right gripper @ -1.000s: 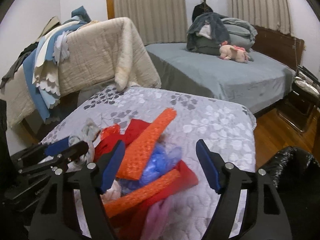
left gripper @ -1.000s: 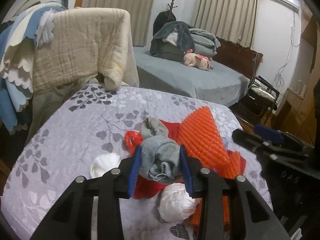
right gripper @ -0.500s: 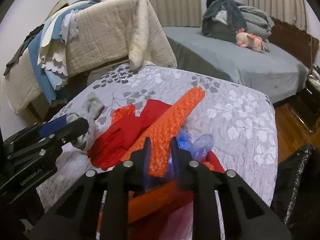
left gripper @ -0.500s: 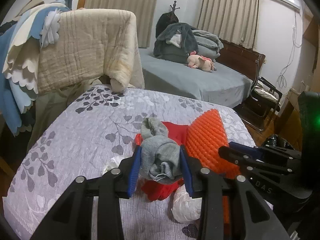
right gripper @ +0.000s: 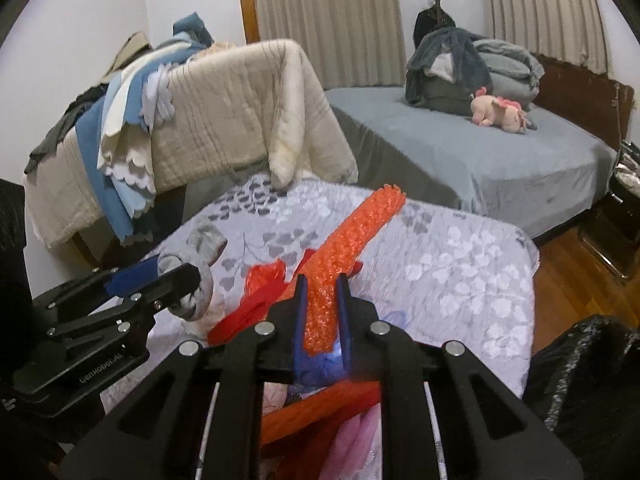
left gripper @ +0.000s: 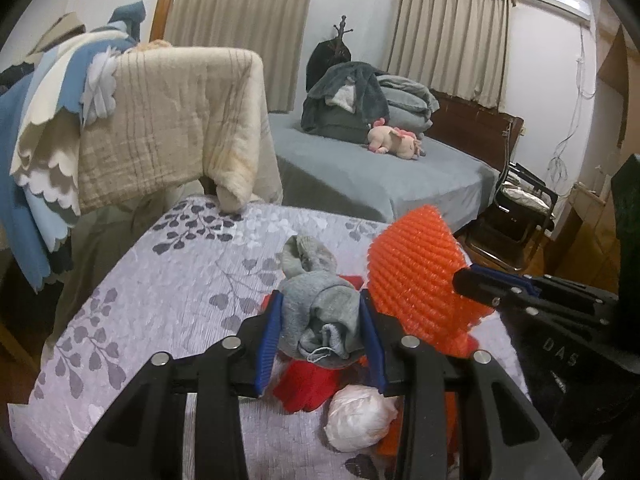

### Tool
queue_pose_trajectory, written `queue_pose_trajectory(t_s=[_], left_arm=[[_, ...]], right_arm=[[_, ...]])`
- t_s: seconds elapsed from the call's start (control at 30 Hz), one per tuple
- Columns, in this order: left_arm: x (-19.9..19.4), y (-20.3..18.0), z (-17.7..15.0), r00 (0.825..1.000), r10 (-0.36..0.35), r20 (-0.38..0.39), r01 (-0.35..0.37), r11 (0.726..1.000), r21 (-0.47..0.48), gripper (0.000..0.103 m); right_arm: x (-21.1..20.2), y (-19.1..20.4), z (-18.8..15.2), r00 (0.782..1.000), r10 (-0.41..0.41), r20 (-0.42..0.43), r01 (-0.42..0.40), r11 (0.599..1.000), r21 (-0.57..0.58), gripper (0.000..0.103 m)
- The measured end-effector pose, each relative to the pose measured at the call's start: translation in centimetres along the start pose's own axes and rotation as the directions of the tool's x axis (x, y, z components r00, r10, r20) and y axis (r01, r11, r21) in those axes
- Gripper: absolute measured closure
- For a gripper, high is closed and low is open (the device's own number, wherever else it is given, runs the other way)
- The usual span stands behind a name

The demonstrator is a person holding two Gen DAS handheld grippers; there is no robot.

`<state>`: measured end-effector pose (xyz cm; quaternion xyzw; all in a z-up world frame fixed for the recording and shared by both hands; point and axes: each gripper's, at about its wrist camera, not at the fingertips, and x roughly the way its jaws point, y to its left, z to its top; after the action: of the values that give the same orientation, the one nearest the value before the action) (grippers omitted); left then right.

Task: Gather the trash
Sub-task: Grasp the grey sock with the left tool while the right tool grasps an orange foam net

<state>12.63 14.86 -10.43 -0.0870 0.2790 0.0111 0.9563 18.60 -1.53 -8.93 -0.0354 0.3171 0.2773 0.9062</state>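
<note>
Leaf-patterned lilac quilt (left gripper: 160,280) covers the near bed, where the trash lies heaped. Closest, the left hand-held gripper (left gripper: 320,334) pinches a balled grey sock (left gripper: 320,316) between its blue pads, above red plastic scraps (left gripper: 308,386) and a white crumpled wad (left gripper: 356,420). Just beside it, the right hand-held gripper (right gripper: 322,312) is pressed onto a long orange mesh sleeve (right gripper: 352,236) that slants up off the quilt. A black trash bag (right gripper: 592,380) sits at the bed's right edge; its contents are hidden. Farther back, a grey bed (right gripper: 480,160) carries folded blankets and a pink plush toy (right gripper: 500,114).
</note>
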Motion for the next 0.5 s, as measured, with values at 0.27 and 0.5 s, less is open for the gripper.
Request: queue_pose_trajectory(t_s=[0.27,0.5], left_arm=[[-1.6,-2.3,0.9,0.999,-0.026,0.028,0.026,1.0,0.018,0.065],[-2.4,-5.2,1.3,0.997,-0.073,0.04,0.071,0.996,0.047,0.065]], right_arm=[[-3.7,-1.5,0.4,0.998,-0.03,0.052,0.029,1.0,0.011,0.09],[-7.2,-3.6,0.0,0.992,-0.083,0.091,0.08,0.996,0.033,0.09]])
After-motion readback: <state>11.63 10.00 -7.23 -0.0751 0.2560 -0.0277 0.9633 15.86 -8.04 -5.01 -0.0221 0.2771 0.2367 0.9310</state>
